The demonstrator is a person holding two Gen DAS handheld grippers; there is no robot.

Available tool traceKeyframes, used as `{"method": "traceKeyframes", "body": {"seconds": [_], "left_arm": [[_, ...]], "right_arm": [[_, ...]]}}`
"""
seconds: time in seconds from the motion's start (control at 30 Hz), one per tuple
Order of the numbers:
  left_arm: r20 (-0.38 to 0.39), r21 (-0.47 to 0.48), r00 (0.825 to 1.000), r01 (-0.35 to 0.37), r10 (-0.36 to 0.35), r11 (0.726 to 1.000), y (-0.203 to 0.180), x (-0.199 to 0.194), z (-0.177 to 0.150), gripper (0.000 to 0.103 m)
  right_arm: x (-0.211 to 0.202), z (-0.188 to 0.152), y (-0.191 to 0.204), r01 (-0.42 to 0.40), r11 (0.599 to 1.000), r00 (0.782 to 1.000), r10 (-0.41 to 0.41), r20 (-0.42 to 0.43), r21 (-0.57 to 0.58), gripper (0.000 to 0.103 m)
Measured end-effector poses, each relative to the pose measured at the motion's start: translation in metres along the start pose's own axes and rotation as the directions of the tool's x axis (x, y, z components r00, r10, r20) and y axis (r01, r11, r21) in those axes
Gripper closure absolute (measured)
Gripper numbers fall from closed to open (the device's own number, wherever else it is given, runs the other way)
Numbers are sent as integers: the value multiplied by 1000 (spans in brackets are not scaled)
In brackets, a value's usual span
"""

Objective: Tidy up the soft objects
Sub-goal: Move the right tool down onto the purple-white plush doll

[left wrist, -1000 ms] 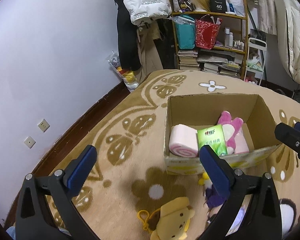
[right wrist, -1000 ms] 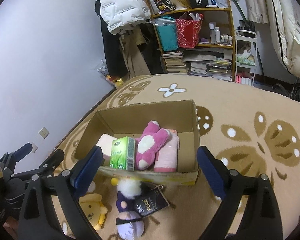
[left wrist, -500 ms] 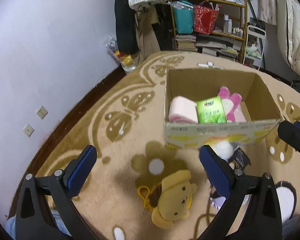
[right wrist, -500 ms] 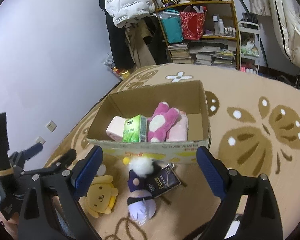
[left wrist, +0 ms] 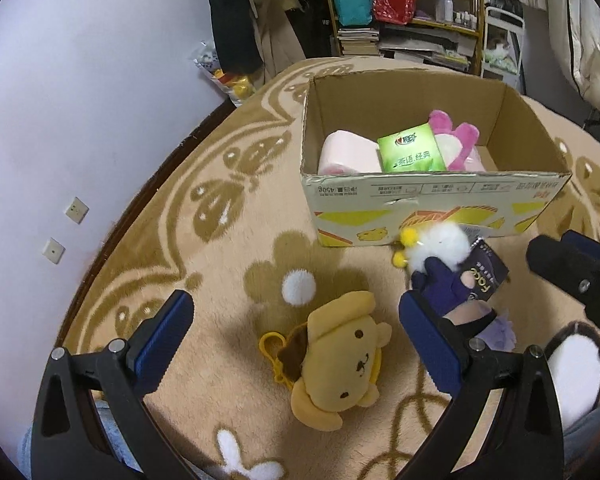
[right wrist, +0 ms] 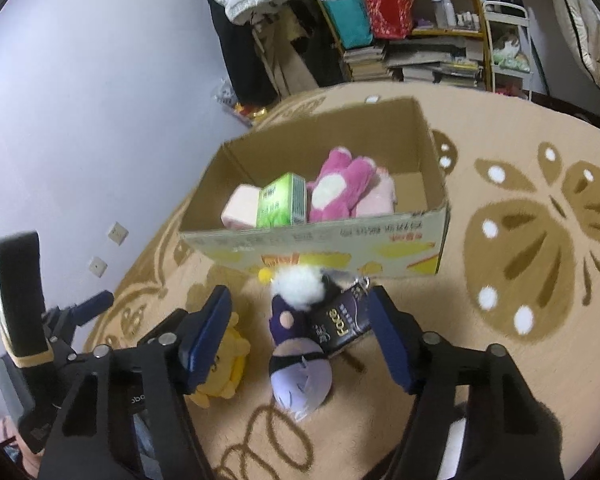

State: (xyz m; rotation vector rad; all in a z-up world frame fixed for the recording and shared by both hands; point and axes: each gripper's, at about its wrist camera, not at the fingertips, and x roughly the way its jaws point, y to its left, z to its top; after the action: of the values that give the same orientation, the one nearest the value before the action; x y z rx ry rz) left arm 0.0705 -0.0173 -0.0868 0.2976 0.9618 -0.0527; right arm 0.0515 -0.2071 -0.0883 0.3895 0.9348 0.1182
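Observation:
An open cardboard box [left wrist: 428,196] [right wrist: 324,240] on the carpet holds a pink roll [left wrist: 346,156], a green tissue pack [left wrist: 410,152] [right wrist: 280,200] and a pink plush [right wrist: 340,192]. In front of it lie a yellow dog plush [left wrist: 340,364] [right wrist: 224,364] and a purple doll with white hair [right wrist: 300,332] [left wrist: 440,264] beside a dark tissue pack [right wrist: 342,320]. My left gripper [left wrist: 296,320] is open above the yellow plush. My right gripper [right wrist: 300,316] is open, its fingers either side of the purple doll.
A lilac wall [left wrist: 80,100] with sockets runs along the left. A shelf [left wrist: 416,20] crammed with bags and books stands behind the box, with hanging clothes [right wrist: 252,20] beside it. The patterned carpet [right wrist: 520,208] spreads to the right.
Both grippers have dropped and pulled back towards the toys in front of the box. The right gripper now straddles the purple doll, and the left hangs over the yellow plush.

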Motion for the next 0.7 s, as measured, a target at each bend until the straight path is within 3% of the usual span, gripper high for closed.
{"method": "traceKeyframes", "body": {"seconds": [0.7], "left_arm": [[-127,14,992,-2,4,1000,-3,38,-6,2]], "right_arm": [[36,-9,1,-4,1000,994,4,-109,-1,33]]}}
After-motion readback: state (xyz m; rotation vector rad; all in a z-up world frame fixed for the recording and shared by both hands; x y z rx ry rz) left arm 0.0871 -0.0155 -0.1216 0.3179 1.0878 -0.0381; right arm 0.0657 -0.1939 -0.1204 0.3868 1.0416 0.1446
